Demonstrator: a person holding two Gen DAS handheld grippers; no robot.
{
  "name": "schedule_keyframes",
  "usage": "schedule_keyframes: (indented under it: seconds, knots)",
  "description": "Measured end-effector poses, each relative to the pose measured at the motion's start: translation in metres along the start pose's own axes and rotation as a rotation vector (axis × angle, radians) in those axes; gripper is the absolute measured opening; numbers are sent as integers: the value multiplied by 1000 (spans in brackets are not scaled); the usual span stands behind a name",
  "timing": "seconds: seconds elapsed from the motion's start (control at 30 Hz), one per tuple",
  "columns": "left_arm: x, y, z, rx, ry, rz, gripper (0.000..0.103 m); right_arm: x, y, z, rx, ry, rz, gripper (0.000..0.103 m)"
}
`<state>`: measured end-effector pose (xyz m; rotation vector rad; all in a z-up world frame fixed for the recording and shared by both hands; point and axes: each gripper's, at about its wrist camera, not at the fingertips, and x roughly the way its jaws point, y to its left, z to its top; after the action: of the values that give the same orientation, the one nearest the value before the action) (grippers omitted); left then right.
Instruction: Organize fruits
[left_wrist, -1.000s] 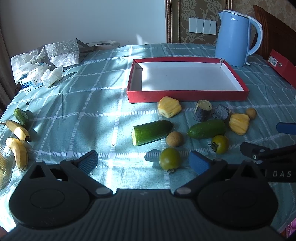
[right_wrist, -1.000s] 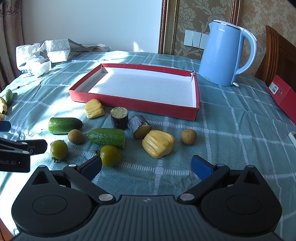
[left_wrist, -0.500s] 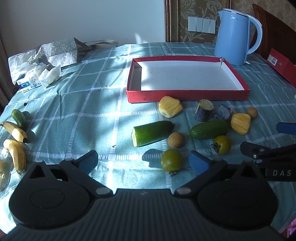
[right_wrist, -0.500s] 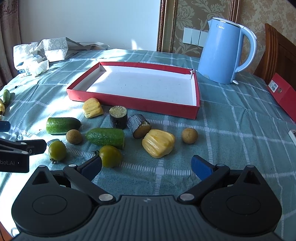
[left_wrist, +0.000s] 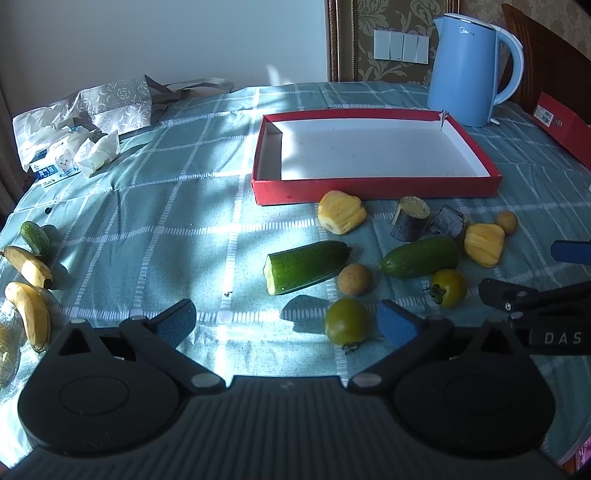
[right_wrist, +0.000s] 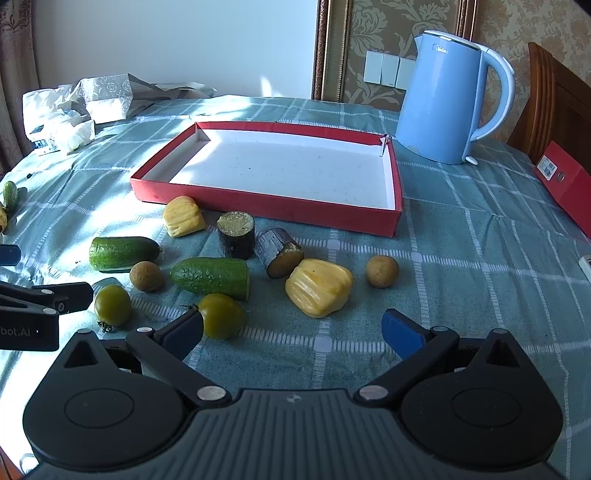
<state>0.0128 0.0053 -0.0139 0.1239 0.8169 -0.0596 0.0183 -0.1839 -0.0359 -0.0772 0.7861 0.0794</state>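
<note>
while nothing sits yet in the red tray, seen from the left wrist: left gripper spread wide and empty, hovering low over the checked tablecloth, likely kept open to be ready for a first pick. just right of its right fingertip, a green tomato; beyond that a cut cucumber, a small brown round fruit, a second cucumber piece and a yellower tomato. nearer the tray's front wall, two yellow jackfruit pieces and two dark stubby cane chunks. far left at the table edge, two bananas and a small cucumber, well apart from the main cluster. blue kettle behind the tray's far right corner, tissue pack and bag at far left, out of the way of the work.

from the right wrist: right gripper likewise wide apart and holding nothing, its left fingertip touching or just short of the yellower tomato; cannot tell which. large jackfruit piece lying between the fingers' line and the tray, so probably the easiest first grab. second brown fruit alone to the right. produce gathered just in front of the tray's near wall, presumably staged for a short lift over the low rim. left gripper's arm visible at left edge, beside the green tomato.
</note>
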Motion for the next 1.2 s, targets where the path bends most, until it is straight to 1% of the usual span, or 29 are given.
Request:
schedule_keyframes:
  seconds: [1.0,1.2]
  knots:
    - [18,5,5,20,11,-19,103,9,-4,3,20,11,-26,103]
    - [18,4,3,52,-11,-15,103,8,-8,2,30,8,-44,103]
